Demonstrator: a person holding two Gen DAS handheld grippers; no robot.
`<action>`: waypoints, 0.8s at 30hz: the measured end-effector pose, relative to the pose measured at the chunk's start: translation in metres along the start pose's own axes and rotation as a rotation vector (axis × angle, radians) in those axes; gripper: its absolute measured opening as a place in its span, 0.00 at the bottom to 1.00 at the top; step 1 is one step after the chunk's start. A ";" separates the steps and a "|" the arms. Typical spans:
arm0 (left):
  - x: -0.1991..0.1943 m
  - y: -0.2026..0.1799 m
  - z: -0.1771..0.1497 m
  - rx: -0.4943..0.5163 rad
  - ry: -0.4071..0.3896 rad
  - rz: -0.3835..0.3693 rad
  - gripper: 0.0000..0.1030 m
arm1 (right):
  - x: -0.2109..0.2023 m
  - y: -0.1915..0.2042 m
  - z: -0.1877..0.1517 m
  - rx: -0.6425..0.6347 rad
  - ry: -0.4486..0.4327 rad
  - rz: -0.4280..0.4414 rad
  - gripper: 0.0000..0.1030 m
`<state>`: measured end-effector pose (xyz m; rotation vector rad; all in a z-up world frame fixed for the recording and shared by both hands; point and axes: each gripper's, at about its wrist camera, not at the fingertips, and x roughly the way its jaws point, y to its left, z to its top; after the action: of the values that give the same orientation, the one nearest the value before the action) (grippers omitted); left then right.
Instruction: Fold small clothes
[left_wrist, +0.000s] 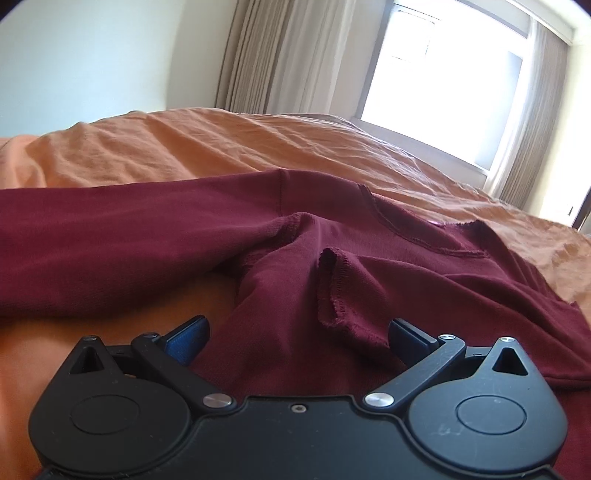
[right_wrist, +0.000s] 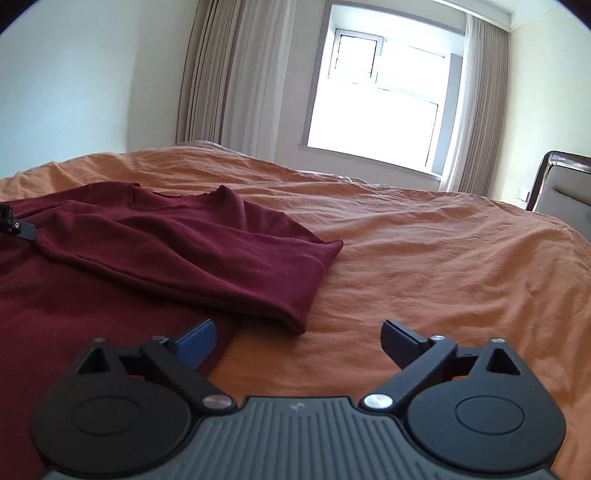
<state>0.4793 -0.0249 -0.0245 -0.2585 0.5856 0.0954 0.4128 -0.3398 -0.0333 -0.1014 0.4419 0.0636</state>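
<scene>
A dark red long-sleeved top (left_wrist: 155, 236) lies on an orange bedsheet (left_wrist: 221, 147). In the left wrist view one sleeve stretches to the left and the other sleeve's cuff (left_wrist: 332, 288) lies folded across the body. My left gripper (left_wrist: 297, 336) is open, low over the top's body, holding nothing. In the right wrist view the top (right_wrist: 155, 243) lies to the left, its right side folded over with the fold edge (right_wrist: 317, 288) ahead. My right gripper (right_wrist: 297, 339) is open and empty, its left finger over the red cloth, its right finger over the sheet. The left gripper's tip (right_wrist: 16, 225) shows at the far left.
The wrinkled orange sheet (right_wrist: 443, 258) spreads wide to the right of the top. A window (right_wrist: 380, 99) with curtains (right_wrist: 229, 74) is beyond the bed. A padded headboard (right_wrist: 561, 188) stands at the right edge.
</scene>
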 end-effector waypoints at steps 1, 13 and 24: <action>-0.007 0.004 0.000 -0.012 0.002 -0.007 1.00 | -0.005 0.003 0.001 0.006 -0.010 0.002 1.00; -0.115 0.120 0.002 -0.178 0.001 -0.007 0.99 | -0.067 0.036 -0.005 0.014 -0.056 0.145 1.00; -0.163 0.216 0.001 -0.426 -0.139 0.272 0.99 | -0.098 0.099 -0.016 -0.058 -0.153 0.187 1.00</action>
<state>0.3095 0.1810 0.0207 -0.5800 0.4544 0.5009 0.3095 -0.2474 -0.0135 -0.1117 0.2954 0.2663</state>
